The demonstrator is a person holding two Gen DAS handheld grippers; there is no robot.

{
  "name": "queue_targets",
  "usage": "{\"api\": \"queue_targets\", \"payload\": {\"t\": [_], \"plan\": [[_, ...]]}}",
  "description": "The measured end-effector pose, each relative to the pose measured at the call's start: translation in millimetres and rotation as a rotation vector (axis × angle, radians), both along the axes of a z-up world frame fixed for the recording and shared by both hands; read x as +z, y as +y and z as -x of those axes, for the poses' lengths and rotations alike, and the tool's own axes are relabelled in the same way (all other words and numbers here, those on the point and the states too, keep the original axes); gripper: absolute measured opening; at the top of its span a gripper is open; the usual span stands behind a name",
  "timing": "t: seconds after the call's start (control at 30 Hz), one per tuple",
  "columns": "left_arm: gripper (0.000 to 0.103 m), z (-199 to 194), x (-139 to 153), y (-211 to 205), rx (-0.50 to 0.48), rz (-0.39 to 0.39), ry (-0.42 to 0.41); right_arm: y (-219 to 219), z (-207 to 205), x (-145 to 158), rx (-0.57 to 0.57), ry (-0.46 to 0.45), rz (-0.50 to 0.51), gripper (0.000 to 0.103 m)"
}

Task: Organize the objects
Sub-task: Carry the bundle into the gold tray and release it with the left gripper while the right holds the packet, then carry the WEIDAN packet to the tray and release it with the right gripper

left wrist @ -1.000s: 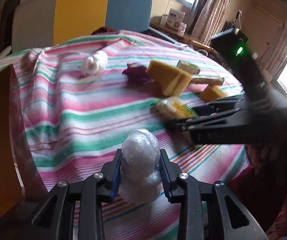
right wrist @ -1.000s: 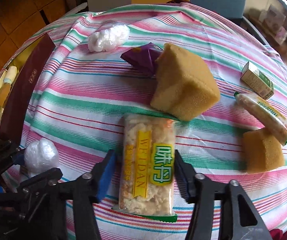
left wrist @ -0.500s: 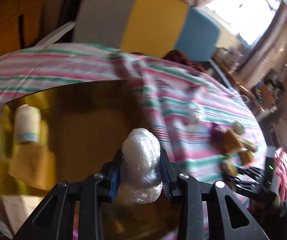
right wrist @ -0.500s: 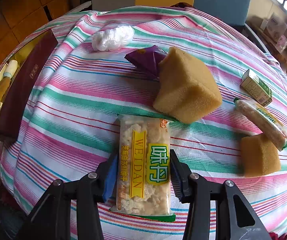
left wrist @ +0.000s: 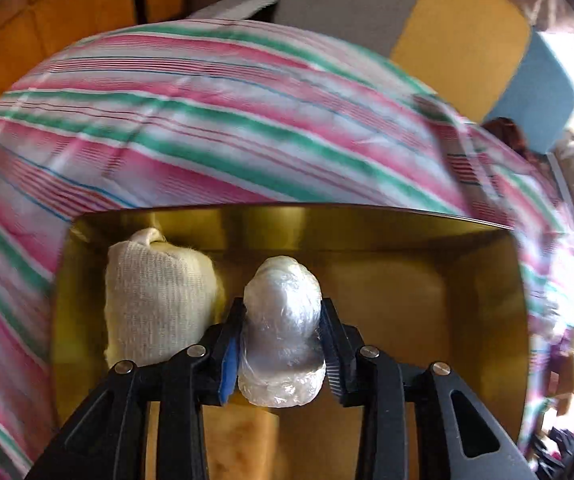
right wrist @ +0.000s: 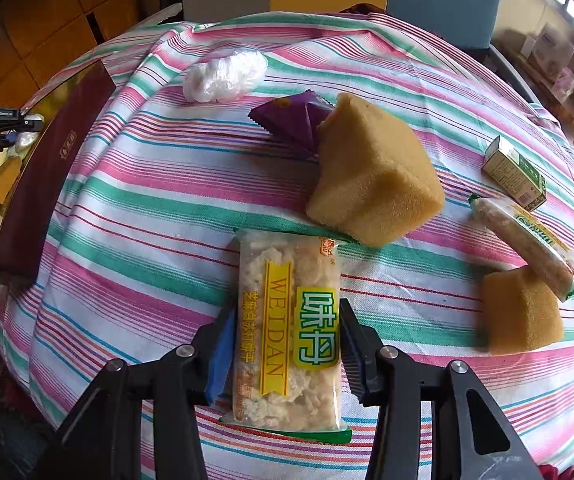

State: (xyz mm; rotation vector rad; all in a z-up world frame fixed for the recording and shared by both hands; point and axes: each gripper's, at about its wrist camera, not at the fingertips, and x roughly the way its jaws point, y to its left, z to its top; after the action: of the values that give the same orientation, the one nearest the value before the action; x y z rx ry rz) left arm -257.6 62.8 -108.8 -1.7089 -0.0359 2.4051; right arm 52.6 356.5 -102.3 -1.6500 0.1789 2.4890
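I see a round table under a striped cloth [right wrist: 159, 208], chairs behind it, and a gold-lined box [left wrist: 483, 288] at its edge. My left gripper [left wrist: 281, 344], its jaws just eased a little, pinches a plastic wad [left wrist: 281, 320] over the box beside a cloth roll [left wrist: 159, 300]; it looks light, squashy and slippery. My right gripper [right wrist: 285, 344] clamps a crackly snack packet [right wrist: 287, 320] across its middle; I judge it brittle inside
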Motion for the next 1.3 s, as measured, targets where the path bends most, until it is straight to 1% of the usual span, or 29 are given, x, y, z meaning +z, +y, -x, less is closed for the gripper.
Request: {"api": "queue_targets", "payload": {"t": [0.03,0.1,0.17,0.23,0.3,0.4,0.43,0.47,0.5,0.6,0.67,0.77,0.87,0.93,1.1,1.2,1.3], "plan": [[0.037,1.2,-2.5,-2.3,0.011,0.018,0.004,-0.6,0.4,0.0,0.0,0.0,0.0,0.048],[0.039,0.9,-3.4,-7.4,0.016,-0.004,0.005,-0.4,0.3,-0.1,-0.001,0.0,0.001,0.048],[0.046,-3.8,-2.1,-8.4,0.009,-0.024,-0.015,-0.8,0.7,0.0,-0.001,0.0,0.002,0.048],[0.048,-12.9,5.0,-7.4,-0.003,-0.016,0.015,-0.8,1.0,-0.2,-0.001,0.0,0.001,0.049],[0.049,-25.1,15.9,-5.6,-0.021,-0.018,0.059,-1.1,0.9,-0.2,0.0,0.001,-0.001,0.049],[0.051,-50.7,39.6,-4.6,-0.027,-0.04,0.153,-3.6,1.3,-0.2,0.006,0.001,-0.016,0.048],[0.056,-60.4,48.2,-3.2,-0.043,-0.053,0.181,-5.0,1.8,-0.3,0.009,0.001,-0.022,0.048],[0.063,-69.8,55.6,-2.0,-0.057,-0.063,0.212,-5.5,2.1,-0.2,0.012,0.002,-0.025,0.047],[0.065,-80.5,63.1,-1.7,-0.069,-0.065,0.248,-6.5,2.3,0.0,0.014,0.003,-0.027,0.046],[0.065,-106.7,80.9,-5.2,-0.1,-0.077,0.317,-7.7,3.2,0.0,0.016,0.004,-0.034,0.046],[0.065,-123.1,86.0,-7.7,-0.095,-0.038,0.351,-8.5,3.6,-0.3,0.017,0.004,-0.04,0.046],[0.065,-148.9,94.5,-9.7,-0.12,-0.038,0.417,-8.8,2.7,0.0,0.003,0.008,-0.037,0.046],[0.065,-169.7,98.5,-15.9,-0.104,-0.056,0.442,-11.6,0.1,0.0,-0.01,0.013,-0.037,0.046],[0.065,-183.0,100.0,-18.1,-0.099,-0.064,0.441,-14.2,-1.8,0.0,-0.022,0.018,-0.029,0.046],[0.065,-202.7,96.1,-20.7,-0.118,-0.059,0.445,-25.2,-8.3,2.5,-0.045,0.041,0.027,0.045],[0.065,-209.0,95.2,-24.5,-0.117,-0.061,0.446,-29.4,-9.6,7.0,-0.074,0.074,0.148,0.045],[0.065,-210.4,94.7,-28.4,-0.11,-0.065,0.446,-39.5,-5.7,15.0,-0.079,0.11,0.227,0.045]]}}
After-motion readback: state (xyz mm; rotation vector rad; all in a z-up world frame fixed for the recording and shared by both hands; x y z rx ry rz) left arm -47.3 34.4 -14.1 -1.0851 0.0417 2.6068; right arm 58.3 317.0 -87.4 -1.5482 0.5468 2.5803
